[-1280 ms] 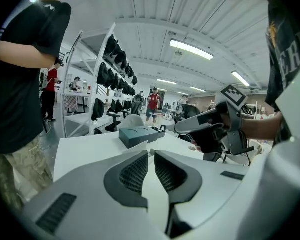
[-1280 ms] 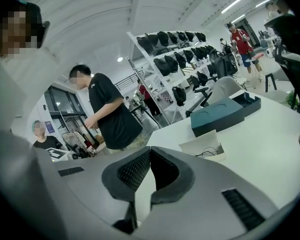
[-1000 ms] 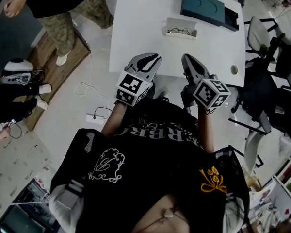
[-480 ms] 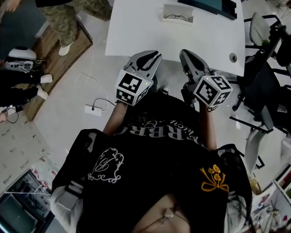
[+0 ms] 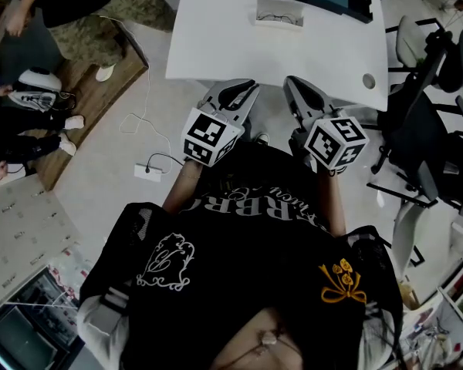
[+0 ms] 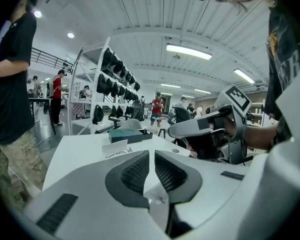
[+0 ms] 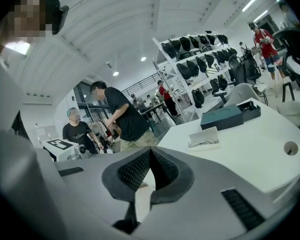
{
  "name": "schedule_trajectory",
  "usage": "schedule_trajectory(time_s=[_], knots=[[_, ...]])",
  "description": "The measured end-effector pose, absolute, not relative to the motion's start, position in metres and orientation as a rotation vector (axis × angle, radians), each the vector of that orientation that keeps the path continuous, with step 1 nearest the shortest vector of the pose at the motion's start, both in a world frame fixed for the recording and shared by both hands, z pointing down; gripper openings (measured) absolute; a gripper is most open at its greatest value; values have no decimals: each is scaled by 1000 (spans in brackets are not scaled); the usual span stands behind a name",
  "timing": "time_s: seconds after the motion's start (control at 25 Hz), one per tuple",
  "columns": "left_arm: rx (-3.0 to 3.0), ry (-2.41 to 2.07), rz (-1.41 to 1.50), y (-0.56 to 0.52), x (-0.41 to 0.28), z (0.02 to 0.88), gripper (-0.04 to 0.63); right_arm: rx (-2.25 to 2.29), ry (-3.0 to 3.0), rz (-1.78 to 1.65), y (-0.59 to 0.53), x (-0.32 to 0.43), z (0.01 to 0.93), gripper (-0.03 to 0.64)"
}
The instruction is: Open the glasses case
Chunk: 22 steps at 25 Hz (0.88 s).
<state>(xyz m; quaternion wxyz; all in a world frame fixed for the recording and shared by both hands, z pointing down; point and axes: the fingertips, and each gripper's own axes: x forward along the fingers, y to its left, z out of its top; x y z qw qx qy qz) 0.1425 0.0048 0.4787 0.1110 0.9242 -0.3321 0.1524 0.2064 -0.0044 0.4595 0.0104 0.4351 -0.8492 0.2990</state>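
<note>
Lying open, glasses case (image 5: 278,5) — glasses (image 5: 281,20) inside

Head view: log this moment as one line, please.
phase: before contact | left gripper: jaws a slit apart, empty | right gripper: shut, empty | white glasses case: untouched on table, glasses inside

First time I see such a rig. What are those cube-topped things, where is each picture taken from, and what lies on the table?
A person holds a two-jaw gripper in each hand; the marker cubes are part of them. The head view looks down from the person's head; the other two views look along each gripper's jaws. The left gripper has its jaws a slit apart, the right gripper is shut; both hold nothing. On the white table, ahead of them, lie a white case with glasses inside and a dark teal box.
</note>
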Motion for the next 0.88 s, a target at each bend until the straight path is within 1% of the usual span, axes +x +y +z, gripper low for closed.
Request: schedule_trajectory(time_s=[0.24,0.88], knots=[[2728,-982,439,17,143,471,41,1328,-2632,787,8,199,454,11],[2741,-989,435,36,136,473,41,1339,-2642,773,22,193,454,11]])
